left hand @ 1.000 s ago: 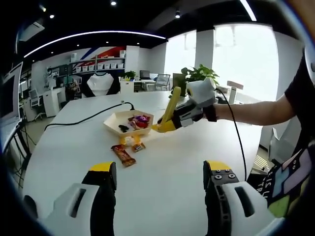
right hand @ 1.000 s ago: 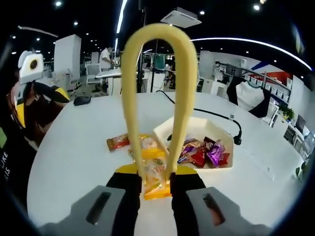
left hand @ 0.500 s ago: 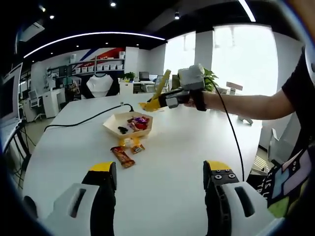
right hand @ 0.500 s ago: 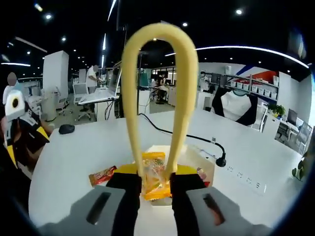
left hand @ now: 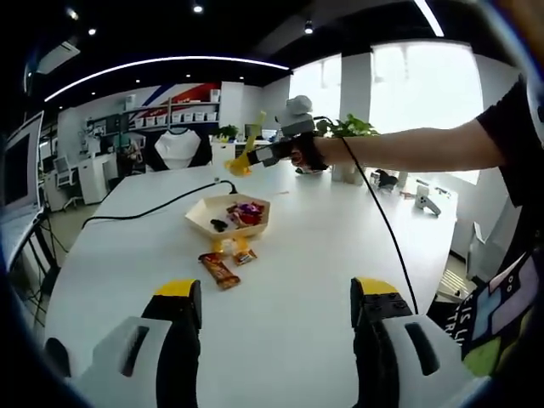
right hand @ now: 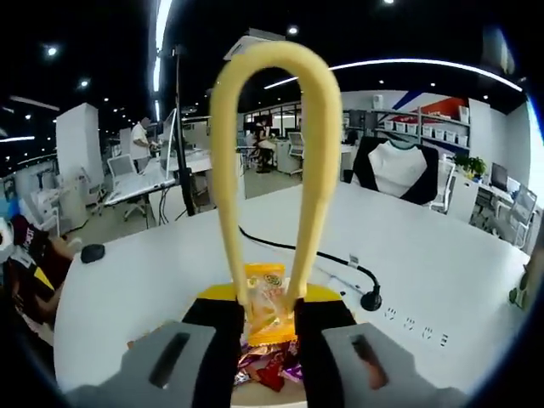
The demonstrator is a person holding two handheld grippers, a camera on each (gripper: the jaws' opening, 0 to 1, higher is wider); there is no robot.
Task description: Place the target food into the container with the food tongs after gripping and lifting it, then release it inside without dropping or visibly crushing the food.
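White office table (left hand: 306, 280) is bearing a hexagonal container (left hand: 206, 226) of wrapped snacks, with loose snack bars (left hand: 219, 269) lying beside it. Yellow food tongs (right hand: 270, 170) are being squeezed by the right gripper (right hand: 265, 316), and an orange snack packet (right hand: 267, 303) is being pinched between their tips, above the container. The left gripper (left hand: 276, 297) is being held open, well apart.

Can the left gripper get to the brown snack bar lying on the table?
Probably yes. The left gripper is open and holds nothing, and bare table lies between it and the snack bar. The right gripper is up high over the tray.
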